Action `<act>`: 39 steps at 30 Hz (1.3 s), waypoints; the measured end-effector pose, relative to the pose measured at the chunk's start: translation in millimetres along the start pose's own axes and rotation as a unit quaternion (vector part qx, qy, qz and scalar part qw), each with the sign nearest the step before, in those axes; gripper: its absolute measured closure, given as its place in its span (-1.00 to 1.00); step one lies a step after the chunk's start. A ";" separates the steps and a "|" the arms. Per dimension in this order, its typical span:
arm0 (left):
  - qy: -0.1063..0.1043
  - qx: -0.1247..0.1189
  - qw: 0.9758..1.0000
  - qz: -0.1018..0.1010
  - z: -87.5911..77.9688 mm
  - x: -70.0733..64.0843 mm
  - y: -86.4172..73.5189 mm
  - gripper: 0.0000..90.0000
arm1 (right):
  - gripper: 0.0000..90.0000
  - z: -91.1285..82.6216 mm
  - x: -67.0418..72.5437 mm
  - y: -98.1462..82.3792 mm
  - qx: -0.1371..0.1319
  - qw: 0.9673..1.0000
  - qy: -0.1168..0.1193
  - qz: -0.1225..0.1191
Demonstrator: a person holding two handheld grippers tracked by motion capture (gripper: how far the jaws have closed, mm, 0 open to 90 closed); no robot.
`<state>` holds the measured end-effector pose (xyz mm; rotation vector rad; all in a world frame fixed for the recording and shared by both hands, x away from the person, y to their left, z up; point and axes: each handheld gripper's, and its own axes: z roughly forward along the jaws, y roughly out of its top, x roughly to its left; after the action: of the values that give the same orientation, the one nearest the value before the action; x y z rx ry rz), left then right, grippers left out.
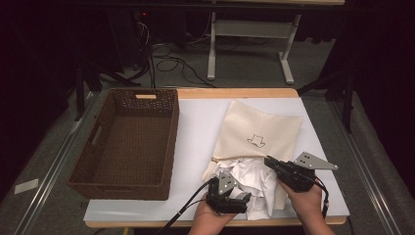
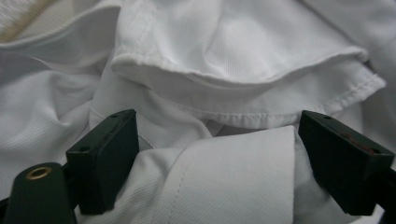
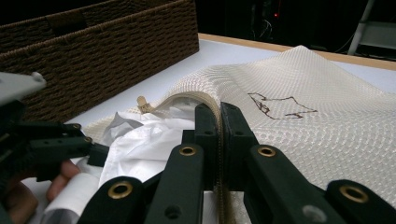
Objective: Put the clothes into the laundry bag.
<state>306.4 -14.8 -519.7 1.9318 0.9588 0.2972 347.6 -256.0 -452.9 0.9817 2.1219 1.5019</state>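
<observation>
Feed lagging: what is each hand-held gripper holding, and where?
Right: shut on the mesh bag's zippered edge. Left: open around a shirt fold.

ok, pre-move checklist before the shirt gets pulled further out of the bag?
1. Right claw clamped on the mesh bag at its zipper edge: ok, jaws shut on it.
2. Left claw closed on the white shirt: not ok, jaws open with a fold between them.
3. Bag mouth open: ok, shirt spills out of it.
4. Shirt free of the zipper: cannot tell.
5. Basket empty: ok, sits left of the bag.
6. Bag on the table, not over the edge: ok.
</observation>
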 end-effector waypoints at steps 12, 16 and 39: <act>0.028 0.002 0.999 0.033 -2.1 -1.6 -1.3 0.28 | 0.96 2.3 1.9 -0.3 0.002 1.000 0.001 -0.002; 0.026 -0.021 0.999 0.020 -11.1 2.3 1.4 0.33 | 0.96 2.5 2.0 -0.5 0.002 1.000 0.003 -0.002; 0.055 -0.129 0.990 0.012 -2.3 -2.9 53.7 0.34 | 0.96 2.8 1.6 -0.6 -0.001 1.000 0.002 0.001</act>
<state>330.2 -29.7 -473.7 1.7056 0.9209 0.5212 348.1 -253.0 -454.3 0.9810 2.1233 1.5085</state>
